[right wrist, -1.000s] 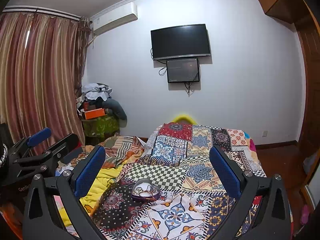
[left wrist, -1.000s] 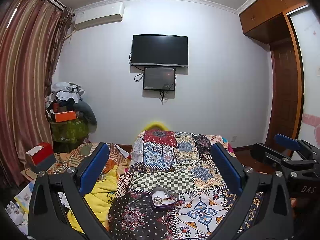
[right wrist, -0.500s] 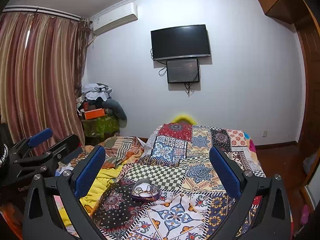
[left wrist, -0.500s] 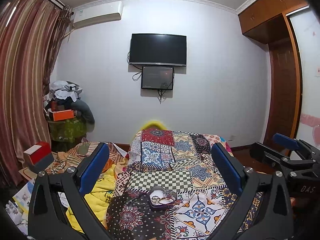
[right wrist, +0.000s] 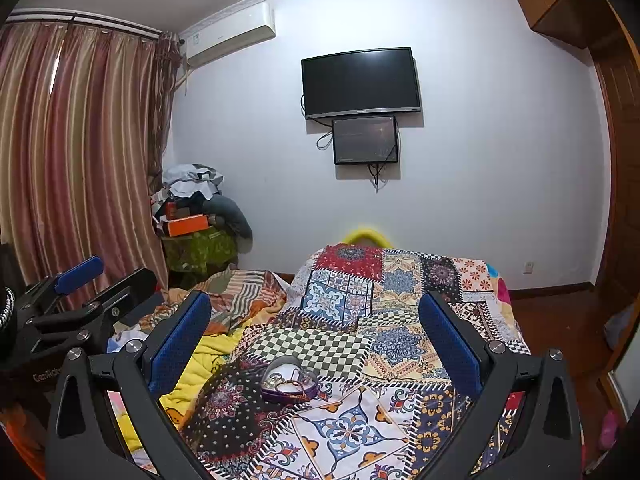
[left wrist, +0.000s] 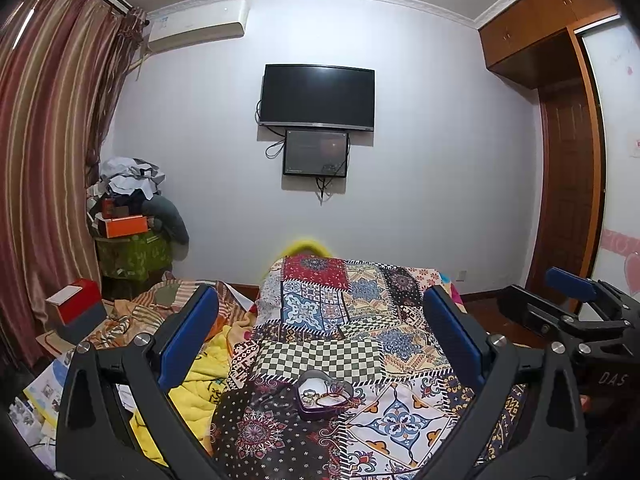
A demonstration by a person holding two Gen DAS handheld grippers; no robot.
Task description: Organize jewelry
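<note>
Two grippers were held above a bed covered by a patchwork quilt. The left gripper had its blue fingers spread wide and held nothing; the right gripper was equally wide open and also empty. A small heart-shaped dish lay on the quilt, between the fingers in both views, with rings and a thin bracelet inside it. A black television hung on the far wall.
</note>
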